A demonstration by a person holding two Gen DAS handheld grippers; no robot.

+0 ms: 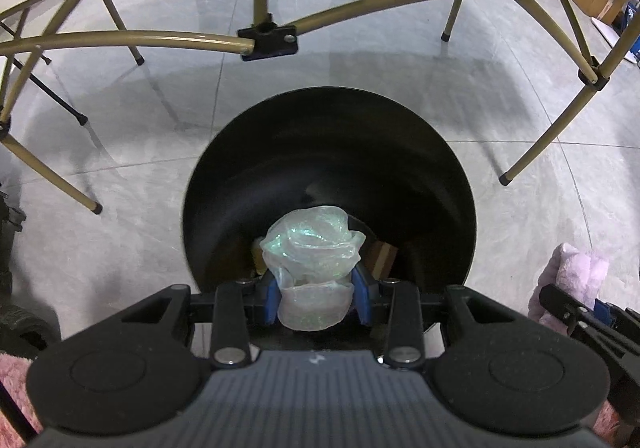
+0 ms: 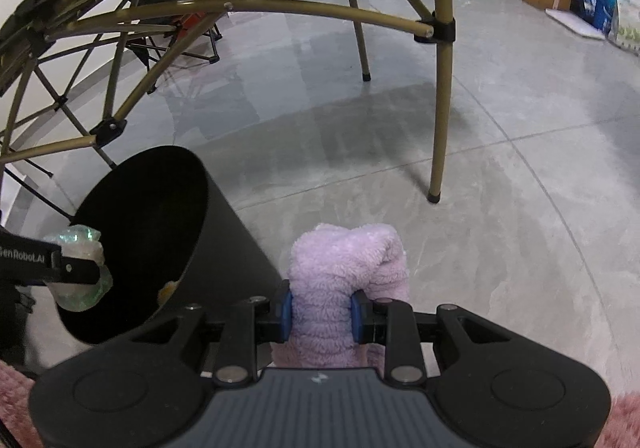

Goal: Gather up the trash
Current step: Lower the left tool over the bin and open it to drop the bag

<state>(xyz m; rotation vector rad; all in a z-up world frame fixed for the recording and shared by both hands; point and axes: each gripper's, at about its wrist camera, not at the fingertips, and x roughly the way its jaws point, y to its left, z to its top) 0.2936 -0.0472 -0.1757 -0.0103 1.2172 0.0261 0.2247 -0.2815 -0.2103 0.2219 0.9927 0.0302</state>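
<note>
Iridescent crumpled plastic (image 1: 314, 260) sits clamped in my left hand-held gripper (image 1: 318, 294) above the black bin's (image 1: 420, 168) mouth; my right hand-held gripper (image 2: 322, 314) squeezes a lilac fleece cloth (image 2: 344, 268) beside it.

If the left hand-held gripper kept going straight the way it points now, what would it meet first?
Probably the inside of the black bin: the left hand-held gripper, shut on crumpled clear plastic, points into its open mouth, toward scraps at the bottom.

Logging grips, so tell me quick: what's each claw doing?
Left claw: shut on iridescent plastic wrapper, over black bin.
Right claw: shut on lilac fleece cloth.
</note>
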